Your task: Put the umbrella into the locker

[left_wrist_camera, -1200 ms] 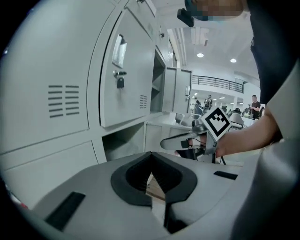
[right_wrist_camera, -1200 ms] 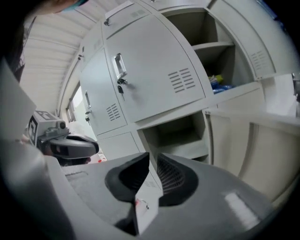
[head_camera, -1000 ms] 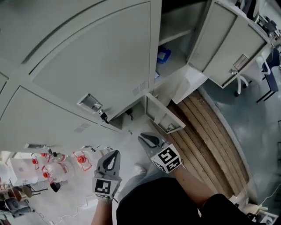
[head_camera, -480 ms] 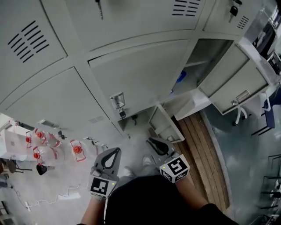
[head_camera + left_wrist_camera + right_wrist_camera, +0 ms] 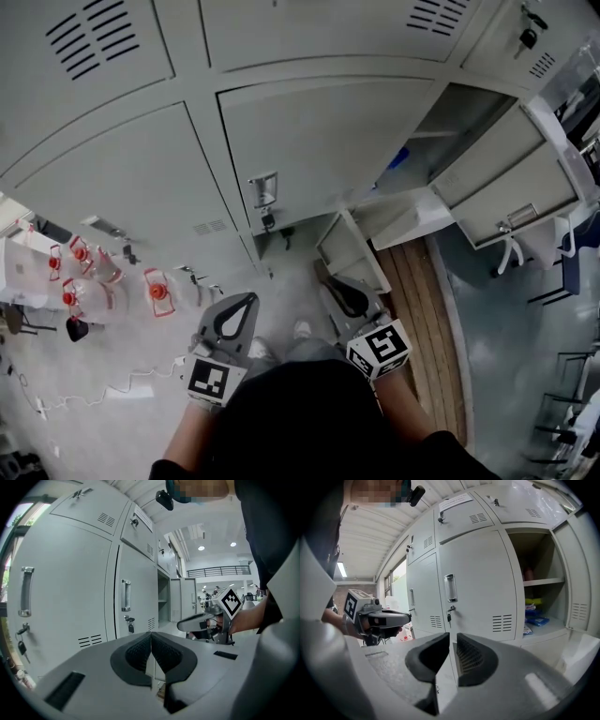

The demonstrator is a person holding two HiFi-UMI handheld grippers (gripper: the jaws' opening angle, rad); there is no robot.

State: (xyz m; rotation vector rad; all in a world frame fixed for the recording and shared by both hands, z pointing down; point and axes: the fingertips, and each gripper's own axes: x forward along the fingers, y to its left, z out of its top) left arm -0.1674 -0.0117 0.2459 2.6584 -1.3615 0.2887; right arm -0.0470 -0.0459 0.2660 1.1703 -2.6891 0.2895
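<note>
No umbrella shows in any view. My left gripper (image 5: 246,300) (image 5: 151,637) is shut, its pads meeting with nothing between them. My right gripper (image 5: 328,286) (image 5: 453,637) is also shut and empty. Both are held side by side in front of the grey lockers, pointing at them a little below level. An open locker (image 5: 450,122) (image 5: 539,588) lies up and to the right, its door (image 5: 511,183) swung out; blue packets (image 5: 539,619) lie on its lower shelf. Each gripper shows in the other's view: the right gripper (image 5: 183,624), the left gripper (image 5: 407,617).
Closed locker doors with handles and hanging keys (image 5: 267,220) face me. A small low door (image 5: 352,255) stands open near the floor. Wooden slats (image 5: 422,309) run along the right. Clear bottles with red handles (image 5: 84,281) and a white cable (image 5: 122,389) lie at left.
Both grippers have risen together and stayed shut. The head view has swung up the locker fronts, bringing the upper doors and vents into sight.
</note>
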